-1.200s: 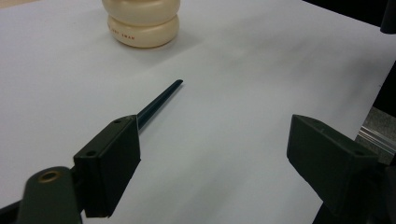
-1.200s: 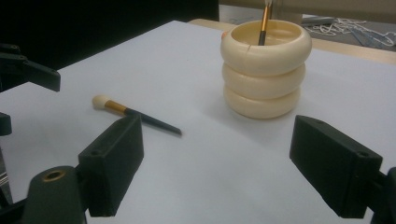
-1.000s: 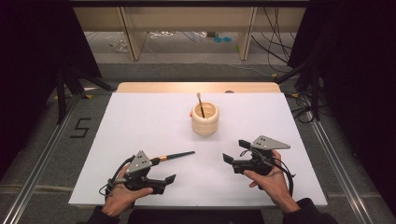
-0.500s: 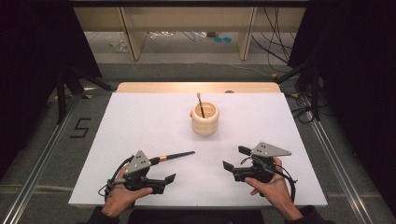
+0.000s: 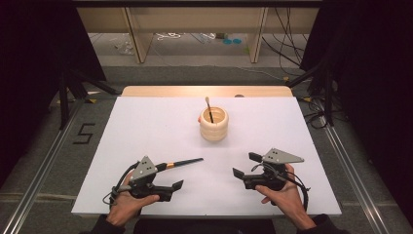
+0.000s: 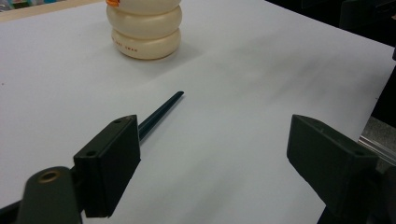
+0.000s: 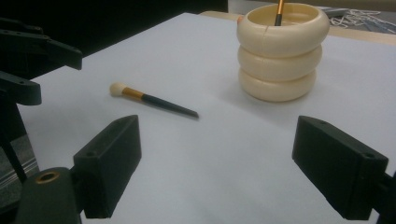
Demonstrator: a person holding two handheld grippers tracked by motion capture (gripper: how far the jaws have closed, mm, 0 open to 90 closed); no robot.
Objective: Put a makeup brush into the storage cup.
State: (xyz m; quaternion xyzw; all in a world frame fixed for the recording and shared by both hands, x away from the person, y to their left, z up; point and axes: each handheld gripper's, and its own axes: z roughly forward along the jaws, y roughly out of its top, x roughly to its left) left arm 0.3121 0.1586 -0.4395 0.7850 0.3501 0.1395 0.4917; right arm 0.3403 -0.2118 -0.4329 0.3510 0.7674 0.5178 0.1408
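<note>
Item: makeup brush (image 5: 182, 162), dark handle, orange ferrule, pale tuft. It lies flat on the white table (image 5: 146, 126), loose, just beside the left gripper (image 5: 168, 186) on its far side, handle tip aimed toward the middle of the table.

Item: cream ringed holder (image 5: 214, 124), three stacked rolls, upright at mid-table, well apart from the loose brush. A second brush (image 5: 209, 109) stands in it, tuft up.

Item: left gripper, jaws spread wide, nothing between them, low at the near edge.

Item: right gripper (image 5: 247, 166), jaws likewise spread and empty.

Change noted: over the last second the right gripper has drawn back toward the near edge and settled lower; the left gripper, the loose brush and the holder keep their places. Judgement: neither gripper has committed to a pick; the left is nearer the brush, and placing it in the holder seems the work in hand.

View differences: the right gripper view gives the loose brush (image 7: 152, 101) whole, tuft to handle tip, and the holder's open rim (image 7: 282, 23) with the standing handle inside. The left gripper view gives the dark handle end (image 6: 161, 115) running out from behind one jaw, and the holder's lower rolls (image 6: 145, 29) with faint lettering near the base, too small to read. The high view alone gives both hands together with the spacing of brush and holder.
</note>
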